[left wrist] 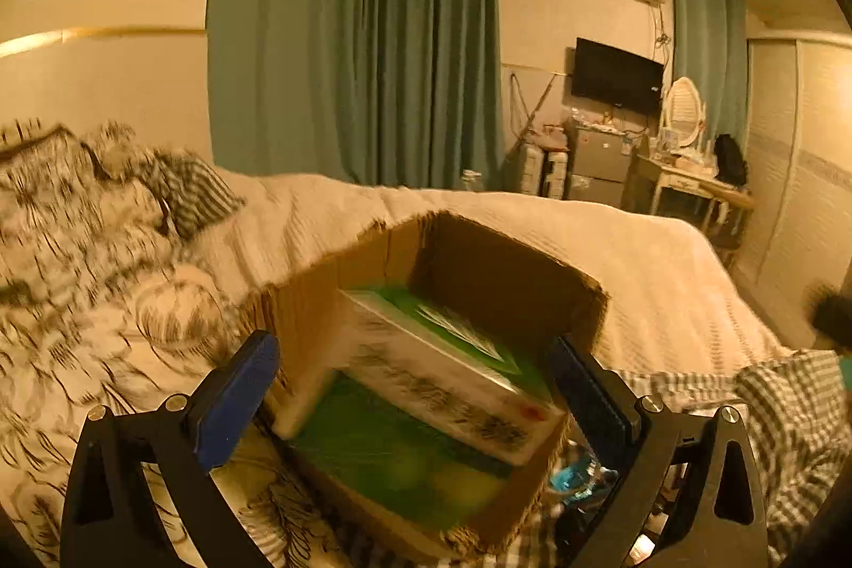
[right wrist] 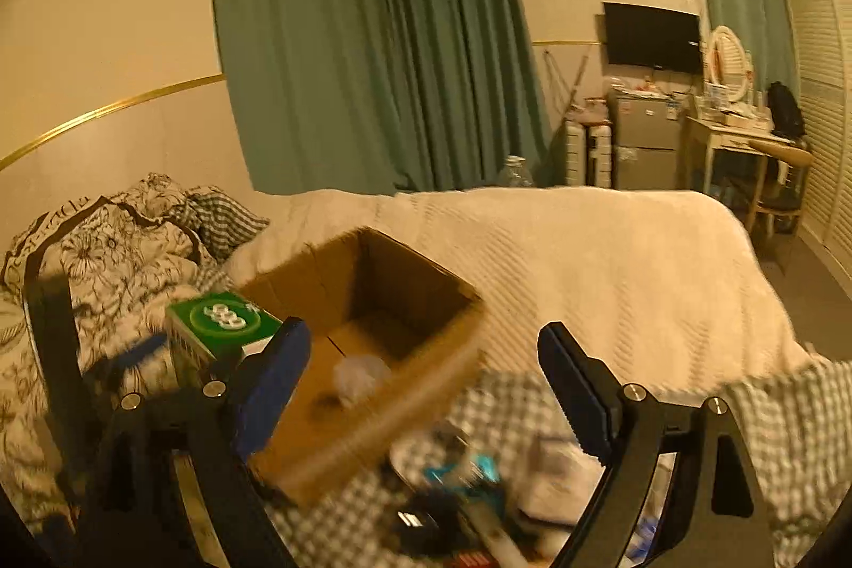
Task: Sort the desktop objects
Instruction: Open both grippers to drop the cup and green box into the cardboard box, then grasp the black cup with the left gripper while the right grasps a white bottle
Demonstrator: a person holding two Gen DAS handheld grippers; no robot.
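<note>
An open cardboard box (left wrist: 495, 270) (right wrist: 426, 296) sits on the bed. In the left wrist view my left gripper (left wrist: 415, 387) is open, its jaws wide apart either side of the box, and a green-and-white carton (left wrist: 447, 365) lies tilted inside, touching neither finger. In the right wrist view the green carton (right wrist: 223, 320) shows at the box's left edge near the left gripper's black frame (right wrist: 53, 355). My right gripper (right wrist: 426, 387) is open and empty over the box's near corner. A clear crumpled item (right wrist: 359, 373) lies on the box floor.
Several blurred small objects (right wrist: 463, 477) lie on a checked cloth (right wrist: 772, 413) in front of the box, a blue one (left wrist: 575, 477) among them. A floral duvet (left wrist: 80, 259) is piled at left. A cream blanket (right wrist: 612, 259) covers the bed beyond.
</note>
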